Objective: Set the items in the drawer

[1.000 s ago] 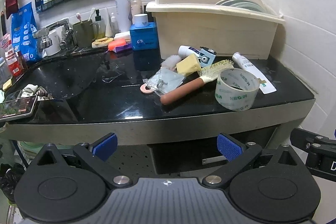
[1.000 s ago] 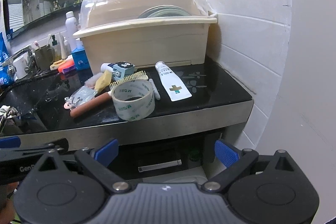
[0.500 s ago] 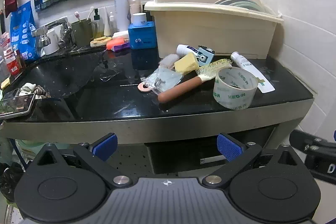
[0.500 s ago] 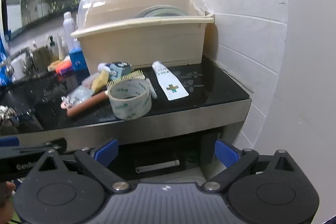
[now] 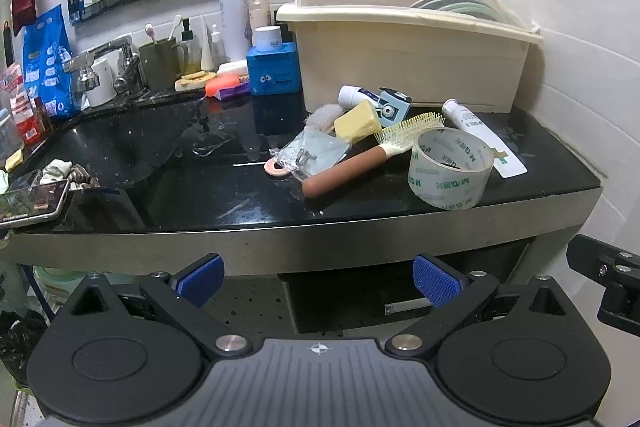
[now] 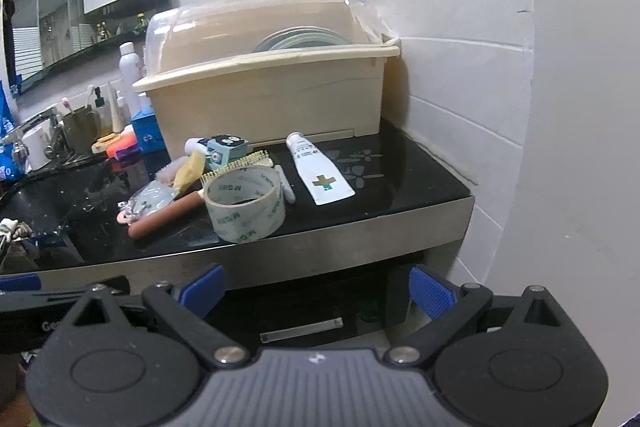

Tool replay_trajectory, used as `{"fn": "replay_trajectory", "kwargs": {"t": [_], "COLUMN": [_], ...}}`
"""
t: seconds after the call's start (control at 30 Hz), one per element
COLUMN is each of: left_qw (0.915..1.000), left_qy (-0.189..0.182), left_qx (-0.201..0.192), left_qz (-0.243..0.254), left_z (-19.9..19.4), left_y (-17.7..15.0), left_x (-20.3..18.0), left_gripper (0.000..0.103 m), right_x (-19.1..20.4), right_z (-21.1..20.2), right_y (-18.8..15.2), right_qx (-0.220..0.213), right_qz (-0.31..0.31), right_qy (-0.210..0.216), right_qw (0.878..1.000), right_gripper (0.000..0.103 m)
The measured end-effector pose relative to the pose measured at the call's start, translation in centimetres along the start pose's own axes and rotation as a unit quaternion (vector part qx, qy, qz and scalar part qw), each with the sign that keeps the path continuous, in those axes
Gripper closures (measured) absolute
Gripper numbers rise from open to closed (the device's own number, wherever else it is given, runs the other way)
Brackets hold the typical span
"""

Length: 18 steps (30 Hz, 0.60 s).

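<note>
A black drawer [image 6: 304,311] with a silver handle [image 6: 301,330] sits shut under the black counter [image 6: 400,187]; it also shows in the left wrist view [image 5: 360,299]. On the counter lie a tape roll [image 5: 450,167] [image 6: 245,203], a hairbrush [image 5: 360,163] [image 6: 168,213], a white tube [image 5: 484,137] [image 6: 320,173], a yellow sponge [image 5: 357,121], a clear bag [image 5: 314,153] and a small blue box [image 5: 394,111]. My left gripper [image 5: 318,277] is open and empty, in front of the counter edge. My right gripper [image 6: 316,287] is open and empty, just above the drawer handle.
A beige dish rack [image 5: 404,67] stands at the back of the counter. Left of it are bottles, a blue box [image 5: 273,73], a cup and a tap [image 5: 100,63] by the sink [image 5: 108,147]. A phone [image 5: 32,203] lies at the left edge. A tiled wall [image 6: 460,87] bounds the right.
Both grippers have shifted slightly; the right one has moved in toward the counter and tilted up, so the counter items look larger. Both stay open and empty.
</note>
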<state>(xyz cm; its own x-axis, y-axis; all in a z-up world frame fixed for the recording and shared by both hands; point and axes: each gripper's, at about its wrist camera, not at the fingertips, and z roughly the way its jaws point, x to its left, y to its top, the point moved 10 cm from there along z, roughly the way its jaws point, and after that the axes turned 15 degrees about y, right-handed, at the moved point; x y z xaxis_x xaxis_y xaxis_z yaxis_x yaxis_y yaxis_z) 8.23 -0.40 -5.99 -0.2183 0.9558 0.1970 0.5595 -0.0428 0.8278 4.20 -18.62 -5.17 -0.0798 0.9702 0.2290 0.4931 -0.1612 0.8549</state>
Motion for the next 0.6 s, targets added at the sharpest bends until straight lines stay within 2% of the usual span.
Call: {"fn": "replay_trajectory", "kwargs": {"t": [0.3, 0.5, 0.6], "left_qw": [1.0, 0.9997, 0.9996], "left_qy": [-0.005, -0.024, -0.024], "left_qx": [0.0, 0.006, 0.004], "left_qz": [0.009, 0.009, 0.012], "left_z": [0.07, -0.12, -0.26], "left_y": [0.06, -0.23, -0.16], "left_x": [-0.52, -0.9, -1.01], "left_gripper": [0.001, 0.001, 0.001], "right_x": [0.27, -0.05, 0.06], "right_z": [0.11, 0.09, 0.13], "right_y": [-0.32, 0.01, 0.0], "right_qx": [0.013, 0.016, 0.018], "right_qz": [-0.015, -0.003, -0.015], "right_qy": [-0.004, 0.002, -0.008], "right_qw": [1.0, 1.0, 1.0], "right_gripper": [0.004, 0.004, 0.004]}}
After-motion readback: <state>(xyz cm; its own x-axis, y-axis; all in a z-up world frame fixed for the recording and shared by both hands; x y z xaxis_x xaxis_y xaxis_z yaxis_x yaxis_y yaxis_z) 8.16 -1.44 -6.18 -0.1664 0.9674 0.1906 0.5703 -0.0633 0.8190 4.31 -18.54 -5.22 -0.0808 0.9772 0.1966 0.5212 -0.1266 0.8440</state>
